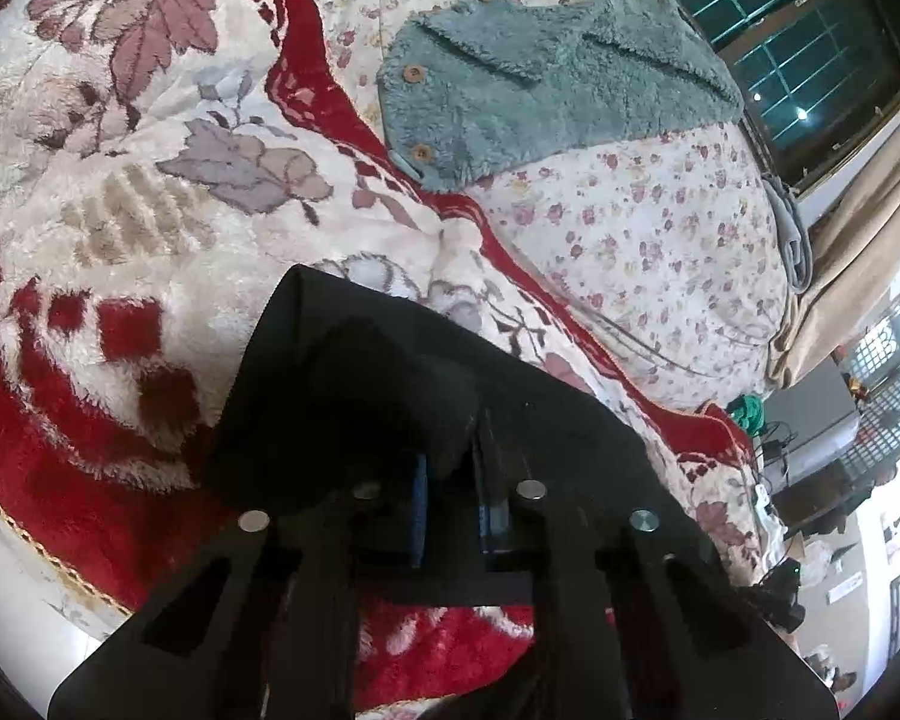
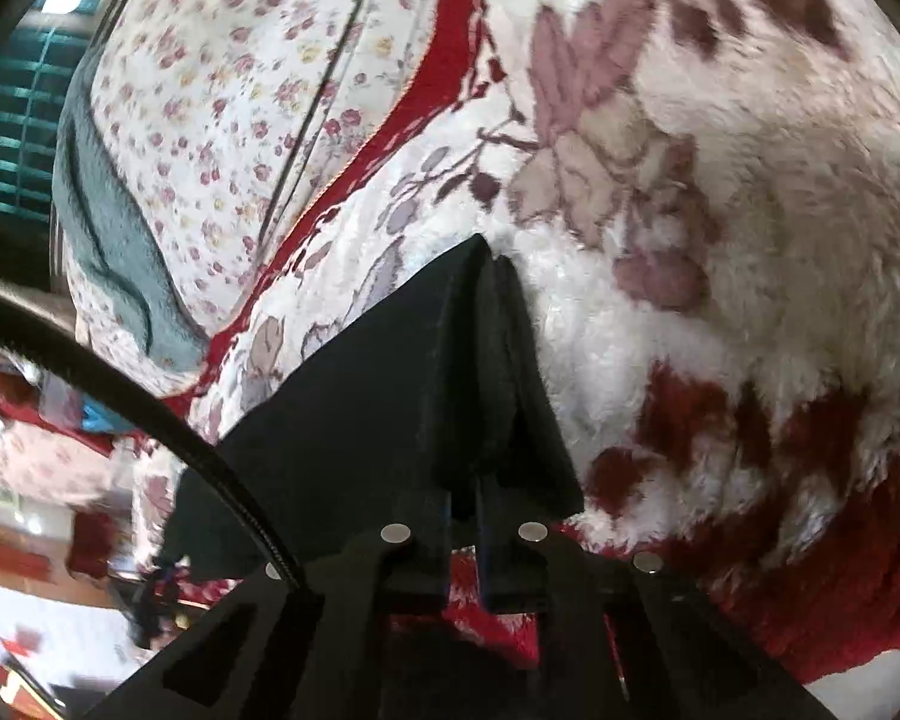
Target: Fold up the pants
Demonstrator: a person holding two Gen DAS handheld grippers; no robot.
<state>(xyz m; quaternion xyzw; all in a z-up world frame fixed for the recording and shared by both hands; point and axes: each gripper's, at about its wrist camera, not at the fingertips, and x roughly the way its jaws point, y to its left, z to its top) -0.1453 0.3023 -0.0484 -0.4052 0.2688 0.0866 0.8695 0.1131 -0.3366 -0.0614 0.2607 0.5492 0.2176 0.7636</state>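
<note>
Black pants (image 1: pixel 354 372) draped over a fluffy white-and-red blanket (image 1: pixel 120 228) with a leaf pattern, spread across the bed. Seen from the left wrist: left gripper (image 1: pixel 450 480) nearly shut, a thick fold of the black cloth bunched between its fingers and pinched there, the rest of the cloth falling away toward the near edge of the blanket. Seen from the right wrist: right gripper (image 2: pixel 463 498) closed tight on a narrow doubled edge of the pants (image 2: pixel 486 348), the cloth rising to a point just past the fingertips and spreading down to the left over the blanket (image 2: pixel 720 240). Beyond the red border of the blanket, a flowered sheet (image 1: pixel 642 234), and on it, toward the far edge of the bed, a fuzzy teal garment (image 1: pixel 546 84) with round wooden buttons, lying flat and well apart from the pants. Dark cable (image 2: pixel 120 384) arching across the left side of the right wrist view.
</note>
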